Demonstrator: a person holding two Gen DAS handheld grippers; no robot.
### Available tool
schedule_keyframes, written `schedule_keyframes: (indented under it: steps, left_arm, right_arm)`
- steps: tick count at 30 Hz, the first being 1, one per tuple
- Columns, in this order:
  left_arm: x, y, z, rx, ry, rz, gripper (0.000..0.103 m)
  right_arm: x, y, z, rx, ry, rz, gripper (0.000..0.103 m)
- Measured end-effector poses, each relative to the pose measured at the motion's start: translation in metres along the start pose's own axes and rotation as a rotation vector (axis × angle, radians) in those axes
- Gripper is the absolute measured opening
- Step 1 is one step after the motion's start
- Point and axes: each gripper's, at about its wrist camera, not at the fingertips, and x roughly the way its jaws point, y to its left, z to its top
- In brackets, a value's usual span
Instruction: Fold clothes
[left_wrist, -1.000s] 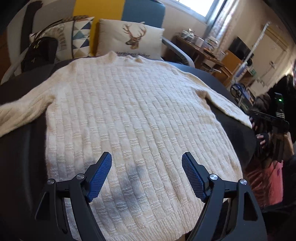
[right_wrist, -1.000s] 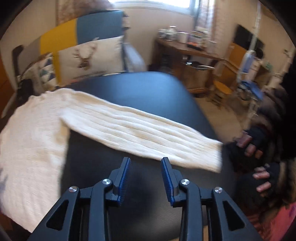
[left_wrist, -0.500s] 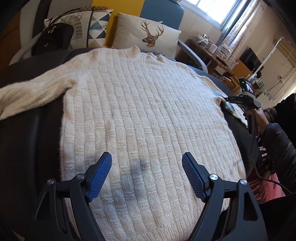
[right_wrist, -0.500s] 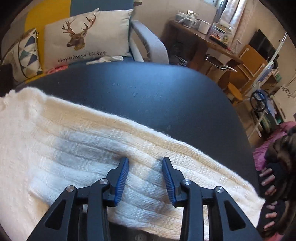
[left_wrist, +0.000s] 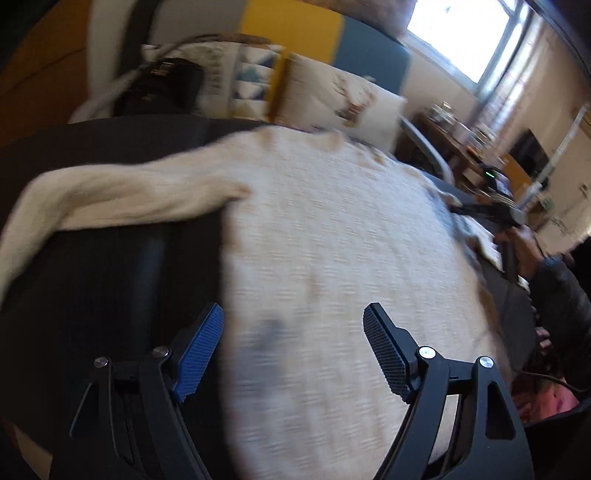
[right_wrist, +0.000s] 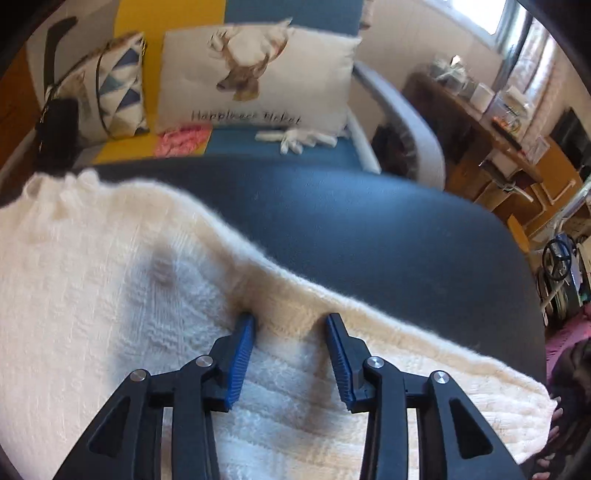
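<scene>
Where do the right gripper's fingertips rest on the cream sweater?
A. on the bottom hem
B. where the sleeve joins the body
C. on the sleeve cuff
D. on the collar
B: the right gripper has its tips pressed into the sweater at the shoulder seam, far from the cuff.

Home living room, sofa (right_wrist: 280, 147), deer cushion (right_wrist: 255, 74), window (left_wrist: 461, 37)

Cream basket-knit sweater (left_wrist: 332, 240); black table (right_wrist: 369, 229); deer-print pillow (right_wrist: 255, 77)
</scene>
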Motion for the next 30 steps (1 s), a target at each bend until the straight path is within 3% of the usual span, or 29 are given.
schedule_keyframes:
  steps: [4, 7, 11, 13, 17, 20, 23, 24, 25, 26, 28, 30]
  left_arm:
    - [-0.028, 0.097, -0.005, -0.135, -0.034, 0.206, 0.081]
    - [-0.055, 0.168, -0.009, -0.159, -0.072, 0.440, 0.081]
    - [-0.058, 0.202, -0.014, 0.075, -0.053, 0.586, 0.081]
    - [-0.051, 0.209, -0.015, 0.172, -0.042, 0.603, 0.081]
    - [-0.028, 0.232, -0.009, 0.179, 0.008, 0.511, 0.081]
    - [-0.008, 0.253, -0.004, 0.146, 0.072, 0.450, 0.081]
    - [0.002, 0.274, 0.001, 0.079, 0.074, 0.392, 0.080]
    - [0.002, 0.279, 0.005, 0.060, 0.073, 0.396, 0.062]
    - [0.002, 0.284, 0.008, 0.041, 0.072, 0.400, 0.030]
    - [0.002, 0.288, 0.012, 0.032, 0.082, 0.421, 0.017]
    - [-0.001, 0.290, 0.018, 0.024, 0.112, 0.389, 0.007]
    - [-0.006, 0.288, 0.024, 0.019, 0.141, 0.340, 0.007]
  right_arm:
    - [-0.061, 0.027, -0.028, -0.069, -0.114, 0.172, 0.039]
    - [-0.103, 0.064, -0.070, -0.161, -0.145, 0.262, 0.039]
    - [-0.121, 0.101, -0.117, -0.174, -0.110, 0.357, 0.040]
    - [-0.126, 0.119, -0.135, -0.166, -0.080, 0.394, 0.040]
    - [-0.135, 0.156, -0.165, -0.211, -0.039, 0.392, 0.040]
    - [-0.139, 0.176, -0.169, -0.244, -0.021, 0.382, 0.040]
    - [-0.144, 0.182, -0.169, -0.255, -0.013, 0.368, 0.039]
    - [-0.143, 0.183, -0.169, -0.260, -0.008, 0.358, 0.039]
    - [-0.142, 0.184, -0.170, -0.266, -0.002, 0.349, 0.040]
    - [-0.140, 0.186, -0.170, -0.272, 0.003, 0.342, 0.039]
    - [-0.137, 0.187, -0.171, -0.280, 0.009, 0.327, 0.039]
    - [-0.135, 0.187, -0.172, -0.281, 0.018, 0.317, 0.039]
